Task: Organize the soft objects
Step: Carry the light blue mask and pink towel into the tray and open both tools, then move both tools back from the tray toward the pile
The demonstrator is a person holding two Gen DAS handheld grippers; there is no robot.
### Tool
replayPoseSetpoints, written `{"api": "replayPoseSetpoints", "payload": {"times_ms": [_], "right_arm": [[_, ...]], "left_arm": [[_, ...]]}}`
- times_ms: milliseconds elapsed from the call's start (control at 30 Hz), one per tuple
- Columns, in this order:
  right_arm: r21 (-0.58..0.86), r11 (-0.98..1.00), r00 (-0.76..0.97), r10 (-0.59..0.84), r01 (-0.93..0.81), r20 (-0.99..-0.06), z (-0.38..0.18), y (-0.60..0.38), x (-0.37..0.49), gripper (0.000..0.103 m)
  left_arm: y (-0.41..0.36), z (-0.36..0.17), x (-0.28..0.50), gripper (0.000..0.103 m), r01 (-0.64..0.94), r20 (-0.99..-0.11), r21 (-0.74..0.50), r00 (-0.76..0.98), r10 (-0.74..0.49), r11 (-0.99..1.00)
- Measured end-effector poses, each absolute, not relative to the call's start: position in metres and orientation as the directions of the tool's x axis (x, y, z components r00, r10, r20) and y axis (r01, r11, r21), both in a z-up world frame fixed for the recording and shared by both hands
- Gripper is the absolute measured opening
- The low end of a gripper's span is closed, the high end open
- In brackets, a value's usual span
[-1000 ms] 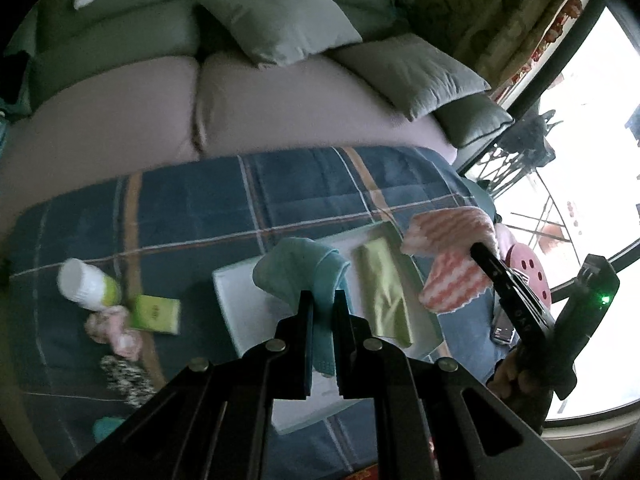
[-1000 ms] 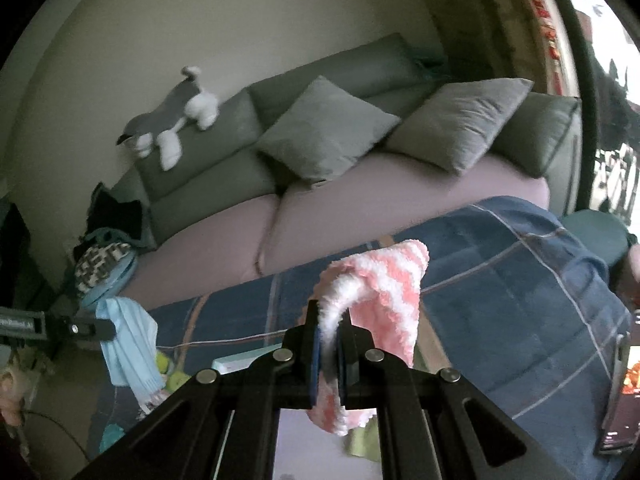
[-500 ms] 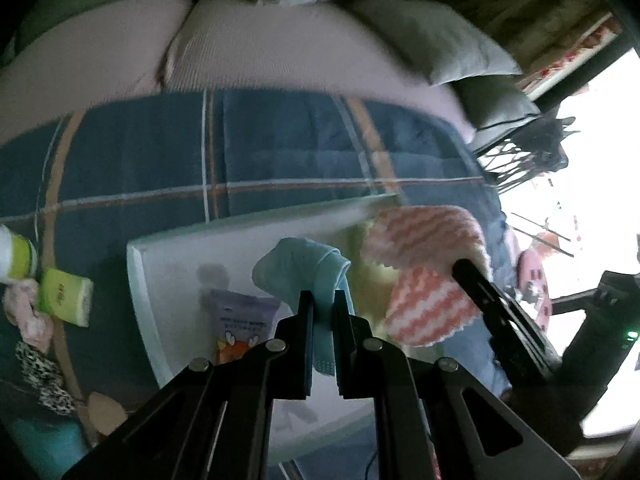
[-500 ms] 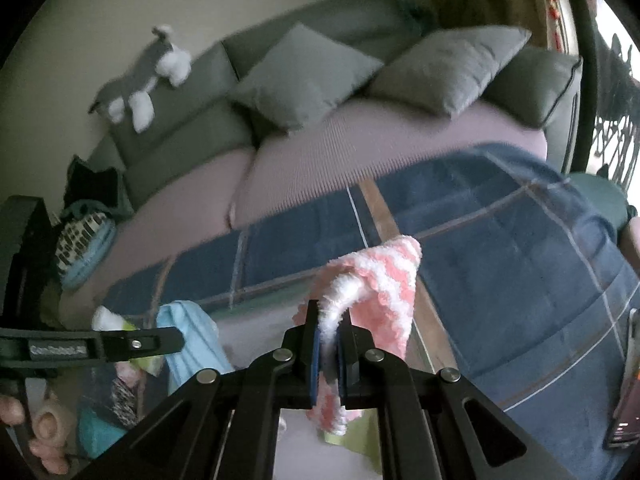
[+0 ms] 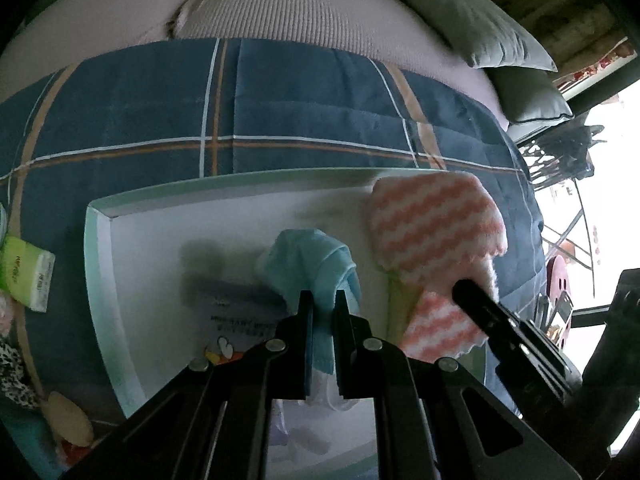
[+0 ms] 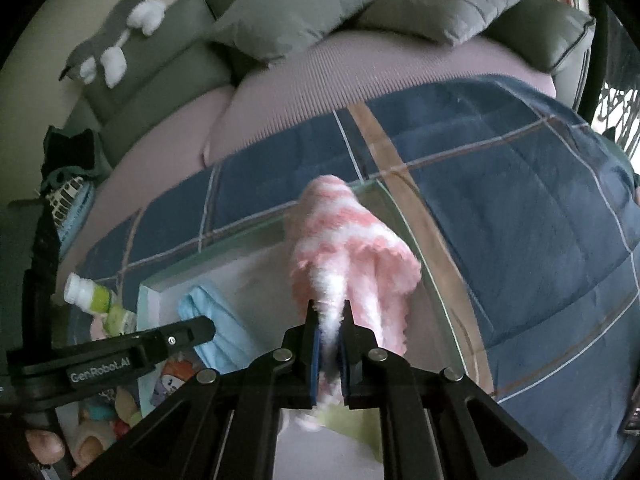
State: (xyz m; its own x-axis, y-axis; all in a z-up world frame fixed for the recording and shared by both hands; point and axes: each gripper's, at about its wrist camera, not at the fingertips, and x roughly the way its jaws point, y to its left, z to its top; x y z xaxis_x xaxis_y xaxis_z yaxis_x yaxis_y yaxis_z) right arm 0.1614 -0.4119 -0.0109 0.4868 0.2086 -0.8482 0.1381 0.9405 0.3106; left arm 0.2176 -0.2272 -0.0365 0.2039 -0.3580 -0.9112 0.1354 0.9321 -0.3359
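Note:
My left gripper (image 5: 322, 300) is shut on a light blue cloth (image 5: 308, 260) and holds it low over the white tray (image 5: 132, 248). My right gripper (image 6: 329, 312) is shut on a fluffy pink-and-white striped cloth (image 6: 344, 248), which hangs over the tray's right part (image 6: 256, 236). The pink cloth also shows in the left wrist view (image 5: 432, 228), with the right gripper (image 5: 464, 286) beside it. The blue cloth (image 6: 216, 316) and left gripper (image 6: 204, 330) show in the right wrist view. A yellow-green cloth (image 6: 352, 420) lies in the tray under the pink one.
The tray lies on a blue plaid blanket (image 5: 300, 112) before a pink sofa (image 5: 312, 8) with grey cushions (image 6: 288, 12). A green tissue pack (image 5: 28, 276), a white-capped bottle (image 6: 86, 292) and small items sit left of the tray. A printed packet (image 5: 236, 328) lies in the tray.
Both grippers have moved down and forward over the tray, each keeping its cloth. The tray now fills more of both views.

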Motion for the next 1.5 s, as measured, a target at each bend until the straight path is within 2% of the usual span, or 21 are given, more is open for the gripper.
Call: {"api": "replayPoseSetpoints", "payload": {"times_ms": [300,367,500,567,633,1000,1100,1167,1233,1300,1367,1400,1433,1500], "right_arm": [[0.264,0.954,0.441,0.179,0.139,-0.879,-0.015,-0.405,0.163,0.010],[0.249,0.958,0.439,0.165,0.140,-0.883,-0.013,-0.405,0.163,0.010],[0.214,0.966,0.452,0.127,0.147,-0.883,-0.004,-0.405,0.160,0.014],[0.210,0.967,0.470,0.119,0.146,-0.874,0.003,-0.405,0.157,0.021],[0.205,0.968,0.481,0.113,0.143,-0.870,0.008,-0.404,0.156,0.023],[0.167,0.976,0.531,0.070,0.137,-0.844,0.032,-0.395,0.147,0.023],[0.168,0.977,0.541,0.070,0.133,-0.838,0.036,-0.392,0.145,0.023],[0.160,0.978,0.541,0.062,0.135,-0.839,0.036,-0.389,0.145,0.031],[0.145,0.981,0.544,0.053,0.128,-0.838,0.037,-0.385,0.145,0.035],[0.136,0.984,0.544,0.052,0.115,-0.837,0.038,-0.379,0.144,0.036],[0.122,0.987,0.541,0.047,0.105,-0.840,0.038,-0.372,0.142,0.042],[0.116,0.988,0.539,0.044,0.101,-0.841,0.037,-0.368,0.141,0.044],[0.110,0.989,0.537,0.043,0.094,-0.843,0.037,-0.364,0.140,0.048],[0.100,0.992,0.530,0.046,0.073,-0.847,0.035,-0.354,0.138,0.049]], "left_arm": [[-0.227,-0.039,0.209,0.010,0.125,-0.907,-0.326,0.238,-0.348,0.937],[-0.227,-0.037,0.205,0.013,0.123,-0.899,-0.353,0.232,-0.372,0.928],[-0.224,-0.029,0.194,0.037,0.129,-0.884,-0.367,0.261,-0.389,0.921],[-0.221,-0.024,0.189,0.039,0.129,-0.875,-0.371,0.283,-0.393,0.919],[-0.215,-0.018,0.182,0.041,0.123,-0.868,-0.372,0.305,-0.391,0.920],[-0.190,-0.001,0.169,0.056,0.101,-0.845,-0.341,0.403,-0.352,0.934],[-0.178,0.000,0.167,0.057,0.085,-0.840,-0.332,0.427,-0.335,0.939],[-0.169,-0.001,0.167,0.060,0.058,-0.847,-0.310,0.438,-0.303,0.949],[-0.157,0.000,0.166,0.071,0.026,-0.847,-0.291,0.458,-0.271,0.956],[-0.145,0.000,0.164,0.074,-0.002,-0.844,-0.290,0.473,-0.254,0.957],[-0.134,0.000,0.161,0.074,-0.030,-0.842,-0.284,0.486,-0.235,0.958],[-0.129,0.001,0.160,0.077,-0.043,-0.842,-0.277,0.493,-0.221,0.960],[-0.126,0.001,0.159,0.084,-0.050,-0.840,-0.273,0.500,-0.212,0.961],[-0.120,0.001,0.154,0.088,-0.060,-0.836,-0.272,0.508,-0.205,0.960]]}}
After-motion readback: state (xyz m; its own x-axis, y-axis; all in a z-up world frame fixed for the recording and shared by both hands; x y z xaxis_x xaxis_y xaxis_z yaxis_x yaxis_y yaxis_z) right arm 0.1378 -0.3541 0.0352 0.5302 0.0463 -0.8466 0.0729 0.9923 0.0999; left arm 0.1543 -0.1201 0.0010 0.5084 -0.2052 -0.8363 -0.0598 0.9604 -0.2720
